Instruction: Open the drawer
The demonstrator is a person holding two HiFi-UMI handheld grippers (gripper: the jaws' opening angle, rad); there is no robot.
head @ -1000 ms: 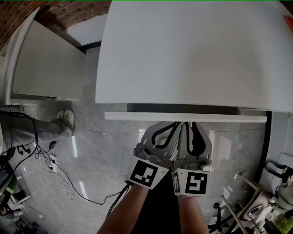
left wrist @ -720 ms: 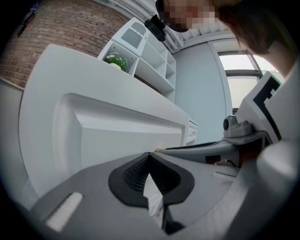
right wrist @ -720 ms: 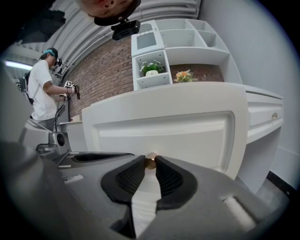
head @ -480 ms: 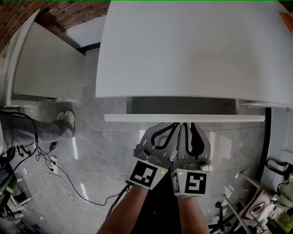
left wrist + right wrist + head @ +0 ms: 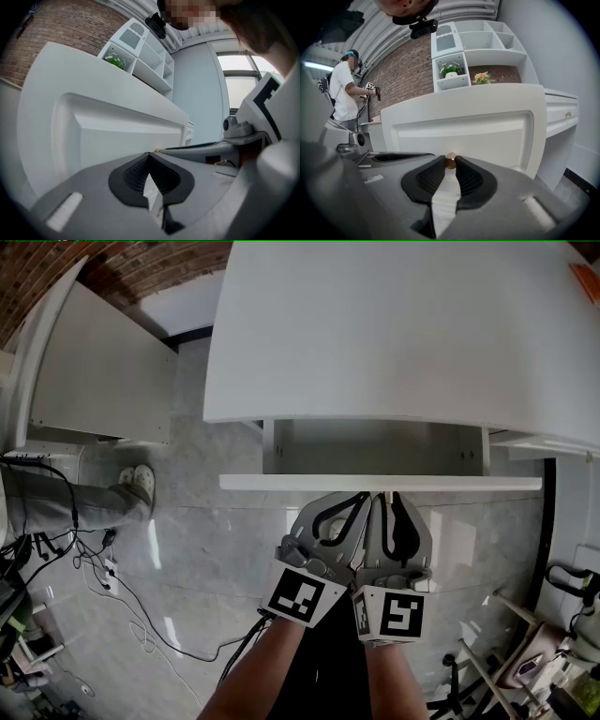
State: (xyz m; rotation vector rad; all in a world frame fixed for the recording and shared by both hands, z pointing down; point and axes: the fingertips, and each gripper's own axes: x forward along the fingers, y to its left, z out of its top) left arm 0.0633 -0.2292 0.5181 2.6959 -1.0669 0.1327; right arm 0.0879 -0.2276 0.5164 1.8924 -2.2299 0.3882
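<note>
The white drawer [image 5: 375,482] stands pulled out from under the white desktop [image 5: 403,334], and its bare inside [image 5: 375,448] shows. My right gripper [image 5: 386,495] is shut on the drawer's small brass knob [image 5: 450,161], with the pads [image 5: 468,176] pressed on either side of it against the panelled drawer front [image 5: 464,131]. Close beside it on the left is my left gripper [image 5: 362,495]. Its tips meet at the same drawer front [image 5: 122,140] with nothing between the jaws [image 5: 149,155].
A second white cabinet [image 5: 94,371] stands at the left. Someone's shoes [image 5: 133,482] and loose cables [image 5: 112,587] are on the grey floor. A person [image 5: 344,93] stands by the brick wall, and a white shelf unit with plants [image 5: 473,47] rises behind the desk.
The drawer has slid out from under the desktop, so more of its inside shows. Both grippers stay at the drawer front, the right one still on the knob.
</note>
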